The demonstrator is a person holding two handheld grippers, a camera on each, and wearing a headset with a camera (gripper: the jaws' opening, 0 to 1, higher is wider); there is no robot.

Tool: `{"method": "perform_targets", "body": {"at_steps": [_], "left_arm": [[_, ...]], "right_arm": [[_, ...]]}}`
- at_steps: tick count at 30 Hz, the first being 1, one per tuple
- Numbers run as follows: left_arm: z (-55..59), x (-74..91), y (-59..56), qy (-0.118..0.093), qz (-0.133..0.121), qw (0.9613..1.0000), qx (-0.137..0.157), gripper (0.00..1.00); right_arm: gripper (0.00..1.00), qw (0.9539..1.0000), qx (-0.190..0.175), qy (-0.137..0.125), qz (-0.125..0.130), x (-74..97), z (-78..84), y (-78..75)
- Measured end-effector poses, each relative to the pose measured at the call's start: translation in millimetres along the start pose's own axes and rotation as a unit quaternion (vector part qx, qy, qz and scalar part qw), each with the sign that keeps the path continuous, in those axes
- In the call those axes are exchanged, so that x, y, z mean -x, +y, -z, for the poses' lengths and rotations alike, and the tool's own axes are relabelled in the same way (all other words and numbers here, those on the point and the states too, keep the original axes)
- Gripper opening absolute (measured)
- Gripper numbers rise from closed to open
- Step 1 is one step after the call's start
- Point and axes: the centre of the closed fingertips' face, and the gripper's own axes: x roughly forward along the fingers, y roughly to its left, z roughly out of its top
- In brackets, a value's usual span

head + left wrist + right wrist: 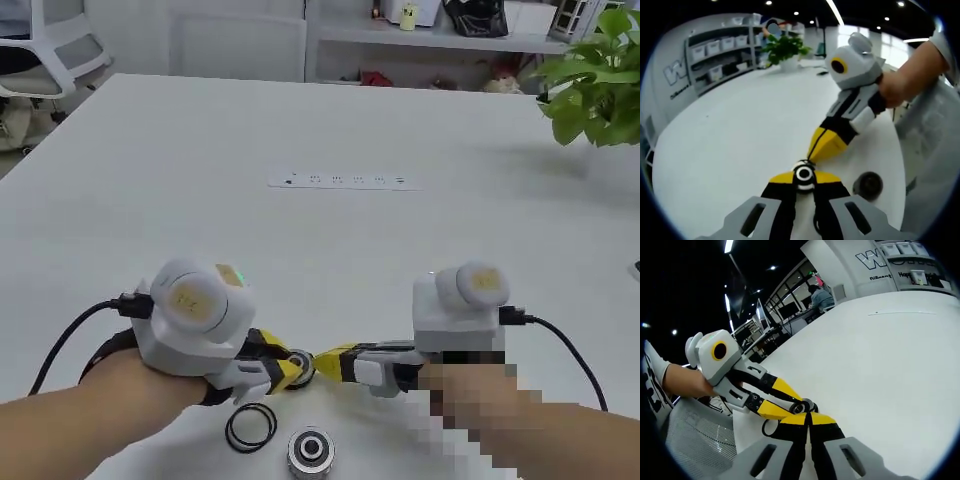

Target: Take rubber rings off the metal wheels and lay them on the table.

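Over the white table (330,230), my left gripper (804,179) clamps a metal wheel (804,173) steady so the right gripper (810,416), jaws pressed together, can peel its rubber ring (804,165).

Left gripper (288,372) is reaching in from lower left, jaws clamping a wheel (804,174) | right gripper (328,360) is reaching in from lower right, jaws pressing together, tips touching that wheel.

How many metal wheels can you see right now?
2. One wheel sits clamped in the left gripper; the other wheel lies on the table beside loose rubber rings. Others may be hidden.
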Motion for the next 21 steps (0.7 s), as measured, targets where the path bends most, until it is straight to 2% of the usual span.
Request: {"method": "perform_targets", "body": {"at_steps": [21], "left_arm": [[-0.4,-0.9,-1.5,-0.003,-0.003,1.0,0.003,0.13]], "right_arm": [[0.0,0.9998,-0.002,0.001,-0.018,-1.8,-0.4,10.2]]}}
